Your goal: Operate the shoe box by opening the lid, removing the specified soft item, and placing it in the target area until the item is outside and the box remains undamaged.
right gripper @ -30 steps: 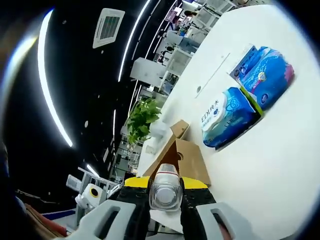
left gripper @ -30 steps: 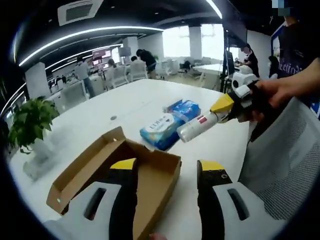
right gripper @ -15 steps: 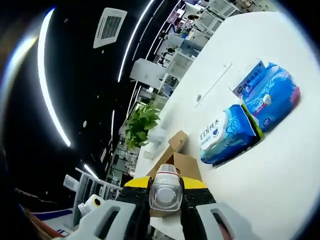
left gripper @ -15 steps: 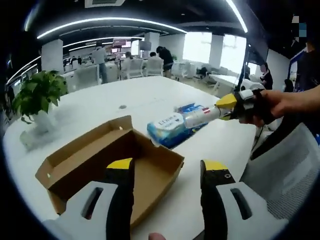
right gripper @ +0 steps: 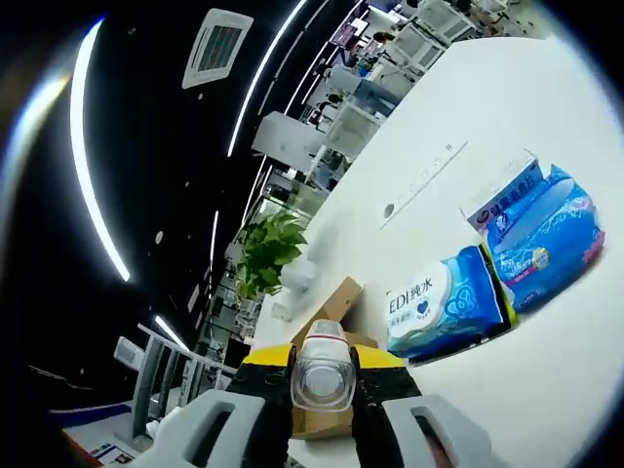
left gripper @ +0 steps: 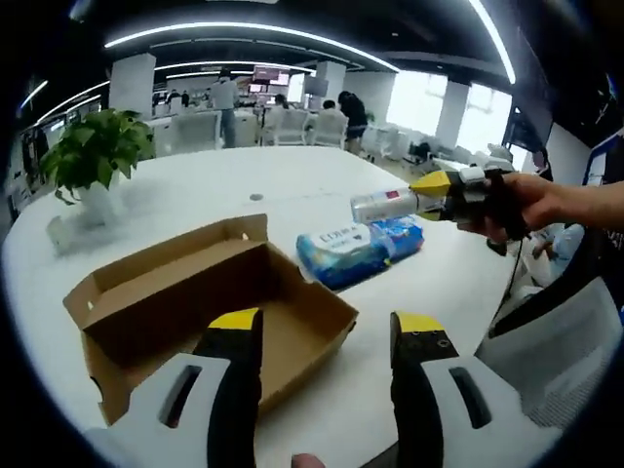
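Note:
The open cardboard shoe box [left gripper: 185,302] lies on the white table [left gripper: 195,200], its inside bare, right beyond my left gripper [left gripper: 327,327], which is open and holds nothing. My right gripper [left gripper: 437,191], held by a hand, hovers above the table at the right, shut on a clear bottle [left gripper: 385,204] with a red label. In the right gripper view the bottle [right gripper: 323,369] sits between the jaws of the right gripper [right gripper: 323,375], with the box [right gripper: 327,314] behind it. Blue soft tissue packs [left gripper: 359,251] lie on the table beyond the box; a tissue pack [right gripper: 444,305] lies next to another one [right gripper: 541,239].
A potted green plant [left gripper: 97,156] stands at the table's far left; the plant [right gripper: 268,255] also appears beyond the box. A mesh chair back [left gripper: 546,331] stands at the right edge. People and desks are far behind in the office.
The right gripper with the bottle has risen and levelled above the tissue packs. Both cameras have shifted, so the box and packs sit differently in view.

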The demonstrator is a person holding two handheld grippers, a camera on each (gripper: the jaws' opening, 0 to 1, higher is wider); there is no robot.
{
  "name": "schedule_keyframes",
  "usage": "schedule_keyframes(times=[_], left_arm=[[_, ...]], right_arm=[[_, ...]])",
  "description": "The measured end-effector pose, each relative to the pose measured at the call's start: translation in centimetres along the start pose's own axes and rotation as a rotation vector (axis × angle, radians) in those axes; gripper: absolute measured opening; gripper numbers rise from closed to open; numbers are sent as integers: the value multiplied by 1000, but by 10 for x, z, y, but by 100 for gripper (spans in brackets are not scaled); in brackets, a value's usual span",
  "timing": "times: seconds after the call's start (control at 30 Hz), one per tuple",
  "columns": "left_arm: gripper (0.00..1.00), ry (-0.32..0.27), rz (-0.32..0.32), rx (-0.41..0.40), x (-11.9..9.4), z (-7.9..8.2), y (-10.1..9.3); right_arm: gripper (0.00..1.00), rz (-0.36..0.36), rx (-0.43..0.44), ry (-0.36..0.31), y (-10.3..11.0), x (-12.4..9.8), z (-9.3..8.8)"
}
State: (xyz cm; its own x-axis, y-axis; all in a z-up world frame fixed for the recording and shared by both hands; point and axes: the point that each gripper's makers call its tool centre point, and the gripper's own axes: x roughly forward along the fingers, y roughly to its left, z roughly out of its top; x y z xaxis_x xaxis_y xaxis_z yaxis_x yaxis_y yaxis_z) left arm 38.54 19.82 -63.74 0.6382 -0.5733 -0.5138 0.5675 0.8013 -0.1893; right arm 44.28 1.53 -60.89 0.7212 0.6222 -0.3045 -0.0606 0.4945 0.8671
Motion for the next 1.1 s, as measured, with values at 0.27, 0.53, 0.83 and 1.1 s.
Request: schedule_keyframes(times=[0.27,0.53,0.83,1.1], left_arm=[[51,-16,54,-98,2,-6,8],[52,-12,86,-67,-1,-8,15],[53,-4,109,-23,-2,-8,19],[53,-12,106,-11,-2,-5,20]], right_arm=[[17,-10,-40,-7,-3,7,25],[17,-29,-82,-5,-6,12,50],[17,-83,-171,20,-17,22,78],[17,-163,-341,98,-29,32,95]])
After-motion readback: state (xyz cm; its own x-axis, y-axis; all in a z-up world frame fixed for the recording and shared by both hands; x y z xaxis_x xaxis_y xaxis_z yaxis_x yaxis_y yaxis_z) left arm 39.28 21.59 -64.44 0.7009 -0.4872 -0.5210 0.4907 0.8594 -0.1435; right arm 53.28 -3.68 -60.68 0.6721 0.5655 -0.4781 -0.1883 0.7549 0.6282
